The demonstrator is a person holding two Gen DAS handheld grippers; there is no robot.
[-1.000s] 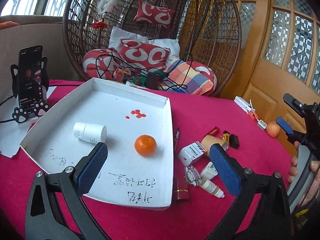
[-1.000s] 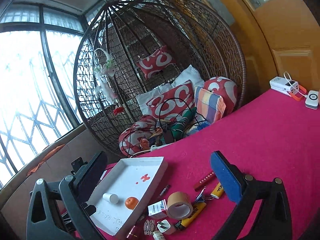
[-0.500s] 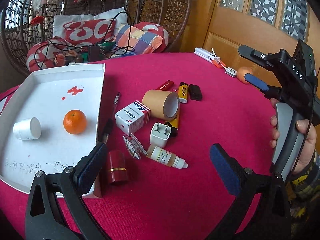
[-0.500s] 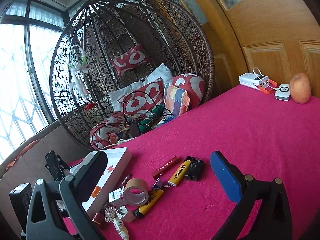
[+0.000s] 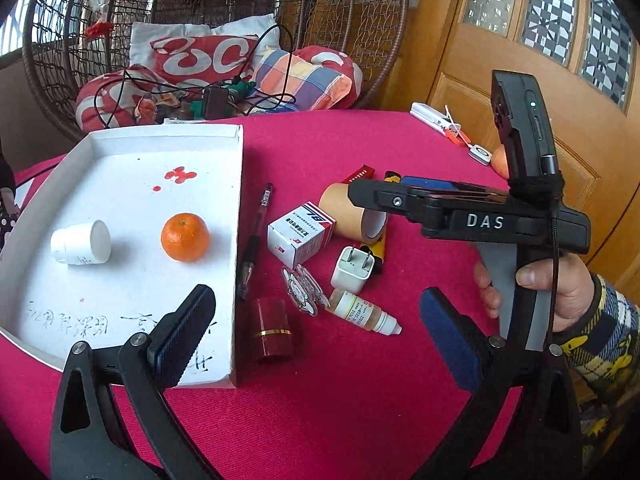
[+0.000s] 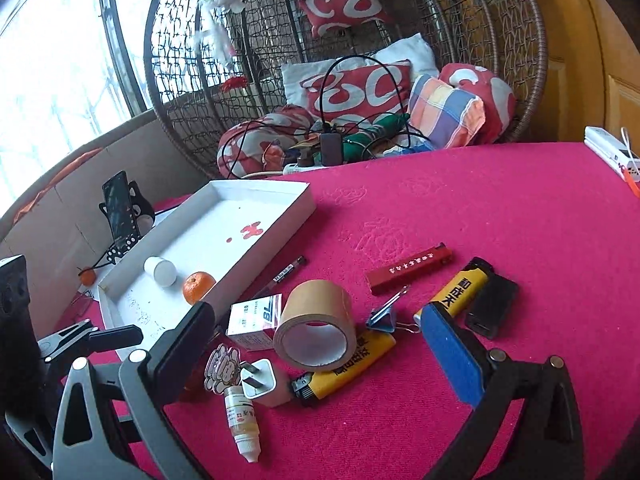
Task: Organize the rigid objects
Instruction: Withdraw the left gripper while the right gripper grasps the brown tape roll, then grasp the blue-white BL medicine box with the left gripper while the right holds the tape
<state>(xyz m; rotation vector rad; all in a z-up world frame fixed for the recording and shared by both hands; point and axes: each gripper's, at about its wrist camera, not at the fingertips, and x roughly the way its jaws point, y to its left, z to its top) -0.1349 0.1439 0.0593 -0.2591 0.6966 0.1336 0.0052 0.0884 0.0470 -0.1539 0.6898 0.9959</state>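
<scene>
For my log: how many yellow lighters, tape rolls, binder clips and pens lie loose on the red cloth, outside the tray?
Yellow lighters: 2
Tape rolls: 1
Binder clips: 1
Pens: 1
Total: 5

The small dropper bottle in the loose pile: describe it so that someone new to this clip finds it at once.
Start at the white shallow cardboard tray on the red tablecloth. In the clutter just off the tray's open-table side, find the white two-pin plug adapter. The small clear dropper bottle with yellowish liquid lies on its side at the near edge of the pile, the only item with a white pointed cap.
</scene>
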